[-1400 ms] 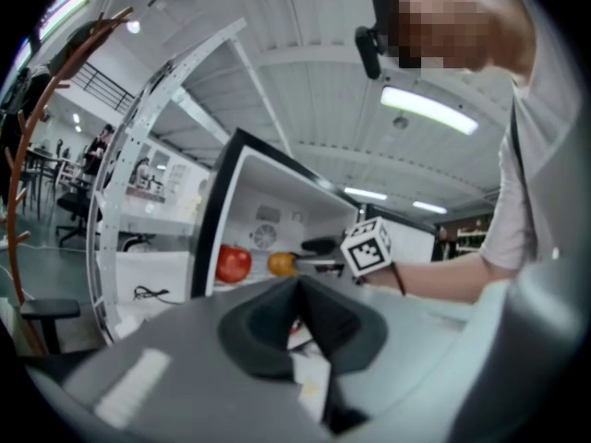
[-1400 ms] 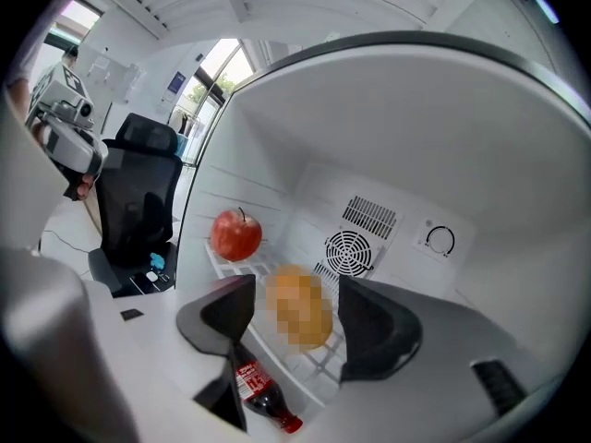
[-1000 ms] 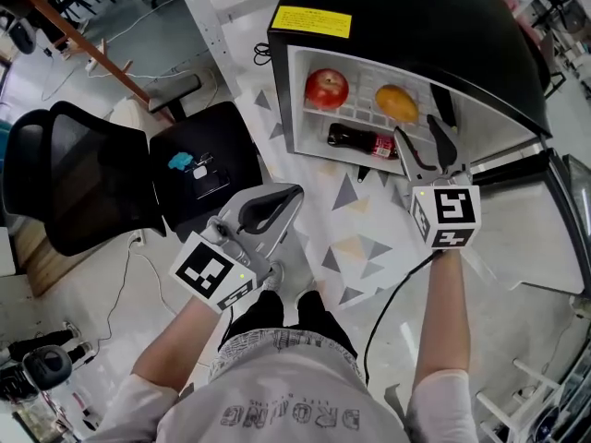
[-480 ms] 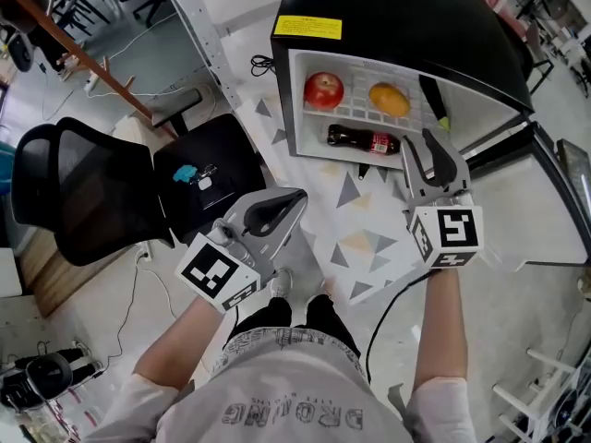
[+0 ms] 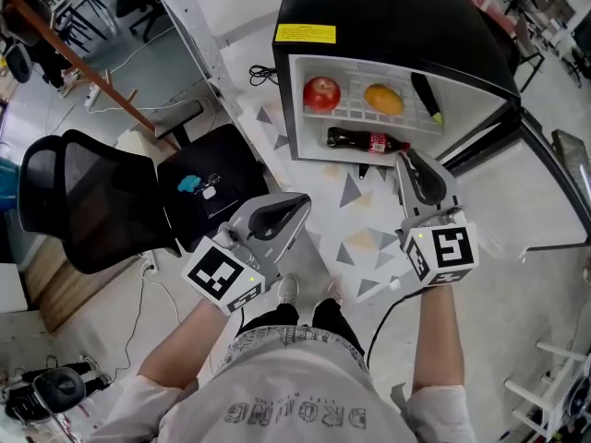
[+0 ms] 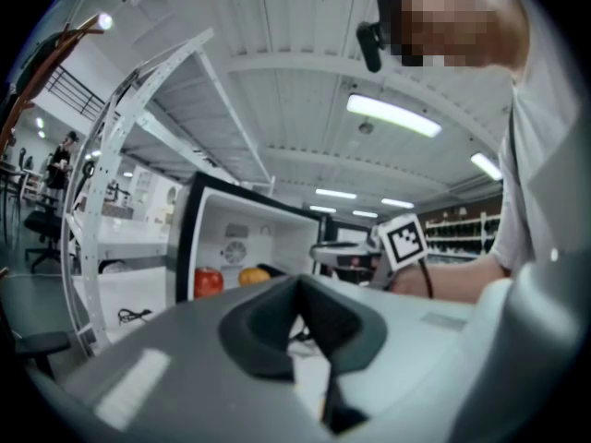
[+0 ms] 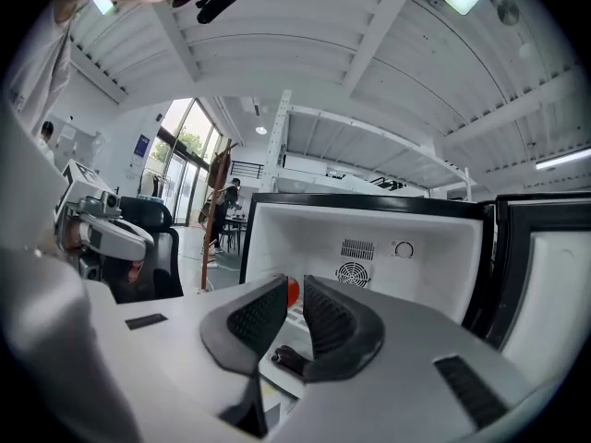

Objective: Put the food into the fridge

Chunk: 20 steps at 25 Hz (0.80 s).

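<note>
The black mini fridge [image 5: 388, 7] stands open on the floor. On its upper shelf lie a red apple [image 5: 321, 92], an orange [image 5: 383, 99] and a dark long vegetable [image 5: 425, 98]; a cola bottle [image 5: 365, 140] lies below them. My right gripper [image 5: 406, 159] hovers just in front of the fridge opening. Its jaws have just been closing to a narrow slit, with nothing between them. The right gripper view shows the apple [image 7: 292, 292] through that slit. My left gripper [image 5: 297, 203] hangs lower left, shut and holding nothing.
A black office chair [image 5: 83, 201] stands at the left, with a black seat [image 5: 208, 169] bearing small blue items beside it. The fridge door [image 5: 545, 183] swings open to the right. A white rack post [image 5: 199, 35] rises left of the fridge. A cable [image 5: 388, 303] trails across the patterned floor.
The right gripper has drawn back from the fridge toward me, and its jaws have gone from wide apart to nearly together. The left gripper has shifted only a little.
</note>
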Each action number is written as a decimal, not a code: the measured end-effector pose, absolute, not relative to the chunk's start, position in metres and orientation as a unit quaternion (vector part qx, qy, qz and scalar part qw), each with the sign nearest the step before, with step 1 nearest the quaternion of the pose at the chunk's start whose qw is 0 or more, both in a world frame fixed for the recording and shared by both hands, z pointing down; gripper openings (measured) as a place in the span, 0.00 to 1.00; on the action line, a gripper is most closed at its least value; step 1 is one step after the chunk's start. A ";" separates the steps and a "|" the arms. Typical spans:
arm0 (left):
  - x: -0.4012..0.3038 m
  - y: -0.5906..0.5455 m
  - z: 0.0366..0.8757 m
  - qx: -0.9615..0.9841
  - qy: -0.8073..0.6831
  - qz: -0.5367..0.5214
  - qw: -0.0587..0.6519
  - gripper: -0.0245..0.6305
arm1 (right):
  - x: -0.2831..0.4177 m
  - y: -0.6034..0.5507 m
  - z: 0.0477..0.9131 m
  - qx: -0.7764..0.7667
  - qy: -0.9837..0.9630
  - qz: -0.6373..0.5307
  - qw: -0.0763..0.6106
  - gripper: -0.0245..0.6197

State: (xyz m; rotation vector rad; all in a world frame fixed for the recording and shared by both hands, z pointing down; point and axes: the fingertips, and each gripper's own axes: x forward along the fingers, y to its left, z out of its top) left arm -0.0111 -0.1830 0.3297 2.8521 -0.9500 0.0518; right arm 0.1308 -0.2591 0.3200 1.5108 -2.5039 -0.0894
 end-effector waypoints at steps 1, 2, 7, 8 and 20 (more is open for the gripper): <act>-0.011 -0.182 0.329 0.947 -0.313 0.017 0.067 0.05 | 0.130 -0.255 0.322 0.512 -0.852 -0.029 0.109 0.12; -0.011 -0.181 0.329 0.948 -0.312 0.017 0.066 0.05 | 0.128 -0.251 0.323 0.510 -0.853 -0.027 0.111 0.11; -0.011 -0.177 0.324 0.951 -0.304 0.016 0.062 0.05 | 0.120 -0.231 0.328 0.504 -0.856 -0.019 0.115 0.10; -0.011 -0.176 0.324 0.951 -0.303 0.016 0.061 0.05 | 0.117 -0.227 0.329 0.503 -0.857 -0.018 0.115 0.09; -0.013 -0.171 0.318 0.955 -0.291 0.021 0.050 0.05 | 0.108 -0.190 0.340 0.516 -0.852 0.027 0.086 0.05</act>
